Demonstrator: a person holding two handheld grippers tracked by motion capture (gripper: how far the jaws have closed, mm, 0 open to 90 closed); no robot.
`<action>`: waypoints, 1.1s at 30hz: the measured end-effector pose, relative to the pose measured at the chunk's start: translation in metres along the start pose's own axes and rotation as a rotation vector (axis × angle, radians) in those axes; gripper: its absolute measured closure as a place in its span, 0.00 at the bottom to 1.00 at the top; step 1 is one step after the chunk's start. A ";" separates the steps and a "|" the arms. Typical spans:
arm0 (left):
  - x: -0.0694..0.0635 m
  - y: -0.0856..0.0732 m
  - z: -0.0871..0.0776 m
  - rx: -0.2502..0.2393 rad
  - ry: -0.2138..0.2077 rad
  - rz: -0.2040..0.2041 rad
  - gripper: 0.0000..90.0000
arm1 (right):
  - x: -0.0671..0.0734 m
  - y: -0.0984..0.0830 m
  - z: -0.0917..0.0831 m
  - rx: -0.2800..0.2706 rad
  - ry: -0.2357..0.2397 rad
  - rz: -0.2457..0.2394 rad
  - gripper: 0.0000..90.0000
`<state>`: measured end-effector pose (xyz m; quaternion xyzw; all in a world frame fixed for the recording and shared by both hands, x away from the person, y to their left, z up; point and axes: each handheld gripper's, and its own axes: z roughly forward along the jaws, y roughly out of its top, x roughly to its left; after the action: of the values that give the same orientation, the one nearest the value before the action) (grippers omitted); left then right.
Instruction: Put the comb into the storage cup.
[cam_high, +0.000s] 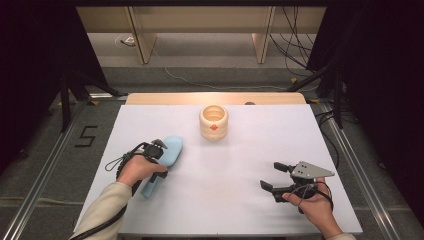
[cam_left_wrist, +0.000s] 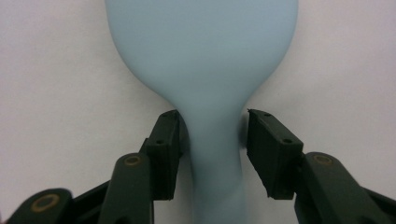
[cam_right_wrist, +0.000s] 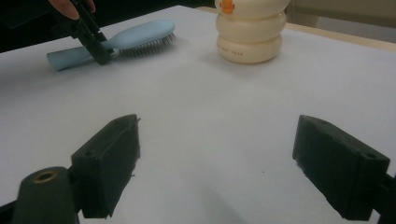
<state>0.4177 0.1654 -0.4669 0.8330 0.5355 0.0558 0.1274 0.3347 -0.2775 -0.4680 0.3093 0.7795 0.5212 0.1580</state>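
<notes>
Straddling hairbrush (cam_left_wrist: 210, 93) neck: left gripper (cam_left_wrist: 212, 140) jaws, one pad touching.

**Colours on the table**

Hairbrush (cam_high: 167, 152): pale blue all over, bristles w/ dark grey showing in the right gripper view. Ridged container (cam_high: 213, 122): cream, w/ small orange mark on front. Table (cam_high: 225, 200) is showing plain white, light wood strip at far edge. Left gripper (cam_left_wrist: 212, 140) & right gripper (cam_right_wrist: 215, 163): black jaws, brass-coloured rivets. Sleeve (cam_high: 102, 207): beige.
</notes>
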 end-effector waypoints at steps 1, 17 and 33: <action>0.000 0.000 0.000 0.002 0.002 0.000 0.61 | 0.000 0.000 0.000 0.000 0.001 0.000 0.18; 0.001 0.002 0.000 0.013 0.015 -0.006 0.70 | 0.000 0.000 0.000 0.005 0.001 0.002 0.18; -0.001 0.002 0.000 0.004 0.020 -0.001 0.77 | 0.000 0.000 0.000 0.002 0.002 0.002 0.18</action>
<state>0.4194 0.1638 -0.4659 0.8324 0.5372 0.0629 0.1204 0.3347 -0.2776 -0.4682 0.3098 0.7800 0.5209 0.1561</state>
